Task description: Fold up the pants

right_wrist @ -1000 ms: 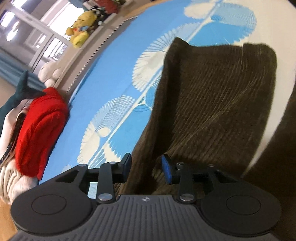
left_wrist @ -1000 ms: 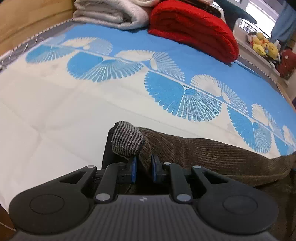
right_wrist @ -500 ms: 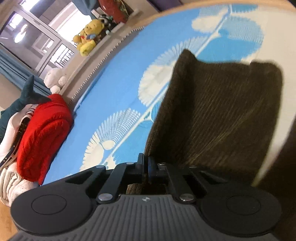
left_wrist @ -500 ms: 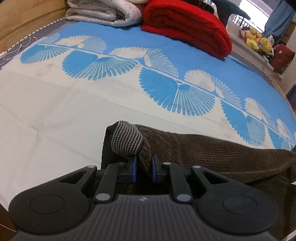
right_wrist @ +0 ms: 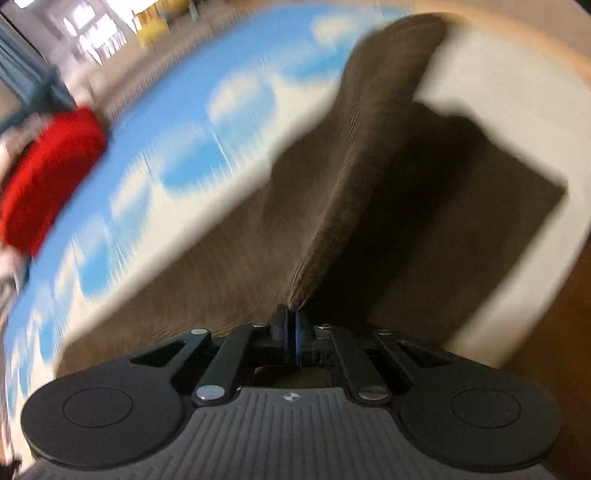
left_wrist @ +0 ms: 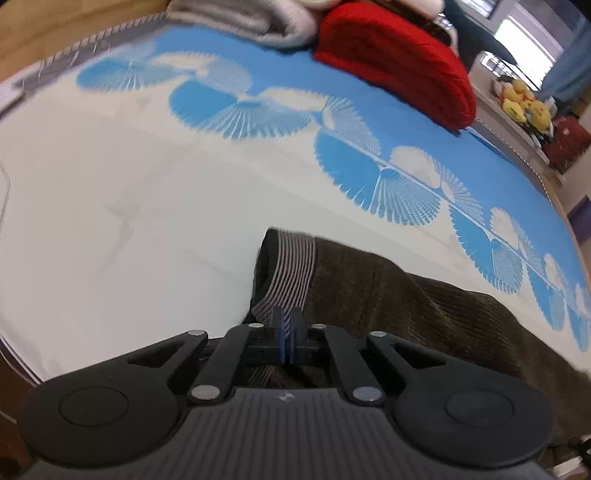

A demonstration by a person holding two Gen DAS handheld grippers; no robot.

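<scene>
Brown corduroy pants with a grey striped waistband lie on the bed. My left gripper is shut on the striped waistband at the pants' left end. In the blurred right wrist view, my right gripper is shut on a raised fold of the pants, lifted off the sheet, with a dark shadow under it. The rest of the pants stretches away along the bed.
The bed sheet is white with blue fan prints. A folded red blanket and grey-white bedding lie at the far edge. Yellow plush toys sit on a ledge beyond. The wooden bed edge is at the right.
My right gripper closed on the pants and has lifted the fabric, moving fast. My left gripper has closed tighter on the waistband and pulled it flatter.
</scene>
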